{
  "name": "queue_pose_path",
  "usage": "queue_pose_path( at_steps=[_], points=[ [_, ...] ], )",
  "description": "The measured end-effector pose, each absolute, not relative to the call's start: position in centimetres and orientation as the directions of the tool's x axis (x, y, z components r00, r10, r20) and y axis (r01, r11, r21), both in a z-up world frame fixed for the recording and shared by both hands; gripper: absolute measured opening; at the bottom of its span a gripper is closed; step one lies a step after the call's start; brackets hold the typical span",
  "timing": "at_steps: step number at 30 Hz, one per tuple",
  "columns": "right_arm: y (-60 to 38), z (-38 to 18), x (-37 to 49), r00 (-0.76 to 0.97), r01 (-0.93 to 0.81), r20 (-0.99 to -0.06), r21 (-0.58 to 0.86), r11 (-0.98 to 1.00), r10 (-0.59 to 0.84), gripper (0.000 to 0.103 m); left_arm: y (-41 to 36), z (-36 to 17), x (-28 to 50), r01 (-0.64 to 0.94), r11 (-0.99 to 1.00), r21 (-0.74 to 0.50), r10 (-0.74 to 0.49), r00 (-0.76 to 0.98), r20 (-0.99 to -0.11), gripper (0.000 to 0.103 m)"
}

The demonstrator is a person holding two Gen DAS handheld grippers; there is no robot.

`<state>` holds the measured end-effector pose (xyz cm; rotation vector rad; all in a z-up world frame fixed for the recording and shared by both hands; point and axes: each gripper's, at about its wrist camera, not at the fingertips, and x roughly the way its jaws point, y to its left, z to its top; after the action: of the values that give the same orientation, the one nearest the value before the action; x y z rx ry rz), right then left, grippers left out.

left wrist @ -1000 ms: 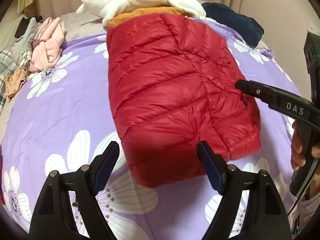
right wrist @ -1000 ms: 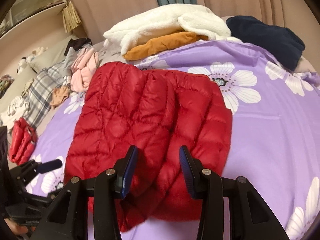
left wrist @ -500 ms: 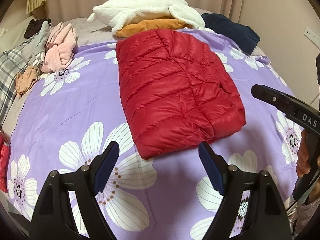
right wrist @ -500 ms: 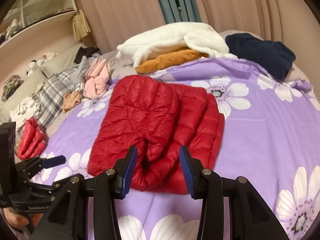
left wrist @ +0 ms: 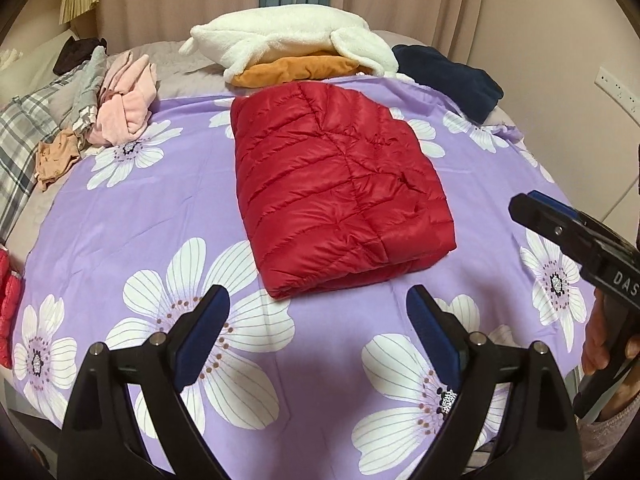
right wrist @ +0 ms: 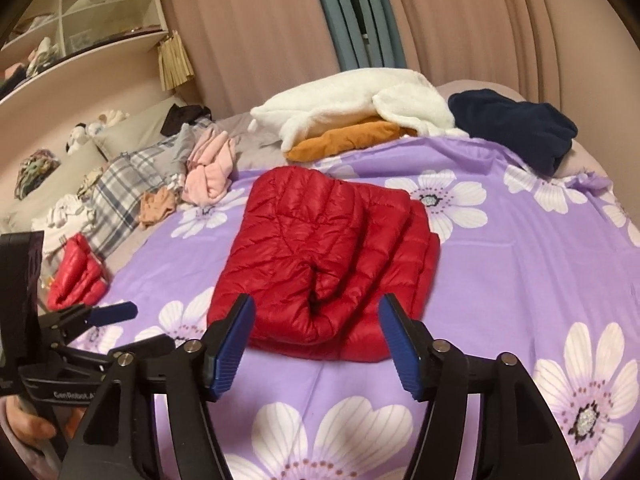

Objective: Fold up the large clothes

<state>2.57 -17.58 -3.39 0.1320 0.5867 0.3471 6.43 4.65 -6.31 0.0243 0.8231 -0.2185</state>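
A red quilted down jacket [left wrist: 336, 184] lies folded into a compact rectangle in the middle of the purple flowered bedspread [left wrist: 152, 216]. It also shows in the right wrist view [right wrist: 328, 256], with a sleeve fold on top. My left gripper [left wrist: 318, 332] is open and empty, hovering short of the jacket's near edge. My right gripper [right wrist: 316, 340] is open and empty, also short of the jacket's near edge. The right gripper's body shows at the right of the left wrist view [left wrist: 580, 248].
A white fleece [left wrist: 288, 40] over an orange garment [left wrist: 296, 70] lies at the bed's far end, with a navy garment [left wrist: 448, 76] to the right. Pink clothes [left wrist: 124, 100] and plaid fabric [left wrist: 20, 136] lie at the left. A second red jacket [right wrist: 78, 272] lies at the bed's left edge.
Both grippers have pulled back from the jacket toward the bed's near edge. The right gripper's jaws have opened wider. The jacket stays folded on the bed.
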Motion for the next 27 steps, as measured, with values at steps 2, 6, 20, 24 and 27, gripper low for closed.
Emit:
queue_pose_path(
  at_steps=[2,6,20,24,27],
  points=[
    [-17.7,-3.1,2.1,0.781,-0.285,-0.511,0.217,0.934,0.358,0.067,4.6,-5.9,6.0,0.201,0.977,-0.063,-0.183,0.663,-0.726,0.094],
    [-17.8,-2.7,1.5,0.788,-0.274,-0.51,0.21,0.939,0.344,0.084,4.8,-5.0,5.4,0.162,0.986,-0.048,-0.146,0.675,-0.723,0.102],
    [-17.1,0.0,-1.6,0.812,-0.259,-0.498,0.16,0.953,0.304,0.102,5.5,-1.0,3.3,0.038,0.999,-0.016,-0.038,0.716,-0.697,0.103],
    [-16.8,1.2,-2.1,0.82,-0.237,-0.502,0.138,0.962,0.274,0.102,5.5,0.2,2.5,0.02,1.0,0.001,-0.014,0.726,-0.688,0.103],
    [-16.9,1.9,-2.6,0.824,-0.23,-0.499,0.139,0.963,0.269,0.102,5.6,0.9,1.9,0.008,1.0,0.008,0.0,0.738,-0.675,0.103]
  ],
)
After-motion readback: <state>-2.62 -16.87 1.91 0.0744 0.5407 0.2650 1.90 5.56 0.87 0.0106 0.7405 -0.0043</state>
